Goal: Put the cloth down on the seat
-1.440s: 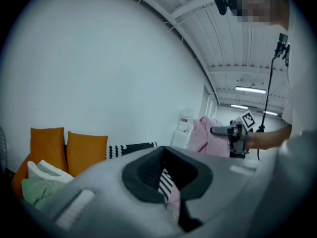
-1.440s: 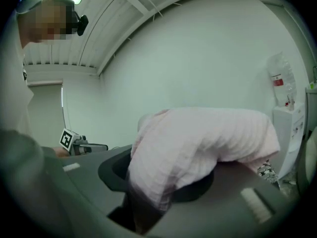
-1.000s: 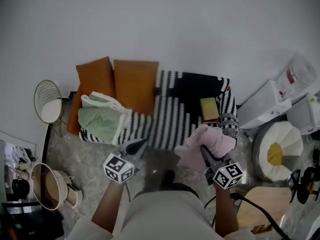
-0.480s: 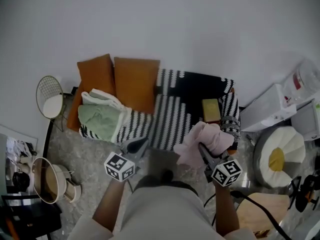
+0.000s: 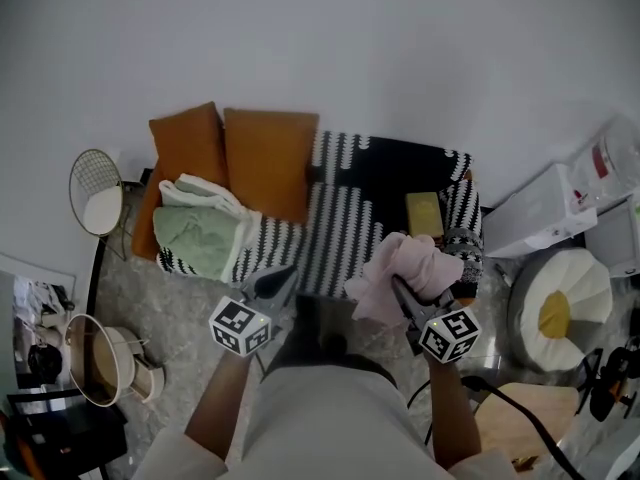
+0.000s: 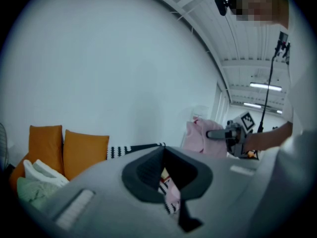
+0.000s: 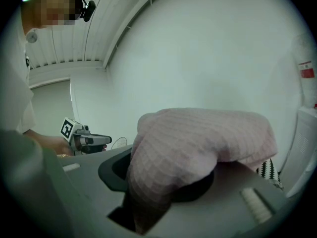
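Observation:
A crumpled pink cloth [image 5: 405,268] hangs in my right gripper [image 5: 400,290], whose jaws are shut on it just in front of the sofa's front edge. In the right gripper view the cloth [image 7: 198,138] bulges over the jaws and hides the pads. The sofa seat [image 5: 345,233] has a black-and-white striped cover. My left gripper [image 5: 275,283] hovers to the left of the cloth, shut with nothing in it; its view shows the jaws [image 6: 166,182] close together, only a thin slit between them, and the cloth [image 6: 200,138] beyond.
Two orange cushions [image 5: 265,158] and a green-and-white blanket [image 5: 205,230] fill the sofa's left half. A yellow block [image 5: 424,213] lies on the right of the seat. A wire side table [image 5: 95,193], a basket [image 5: 95,363] and a white pouf [image 5: 560,308] stand around.
My right gripper has carried the pink cloth a little forward, closer to the sofa's front edge. The left gripper has barely moved.

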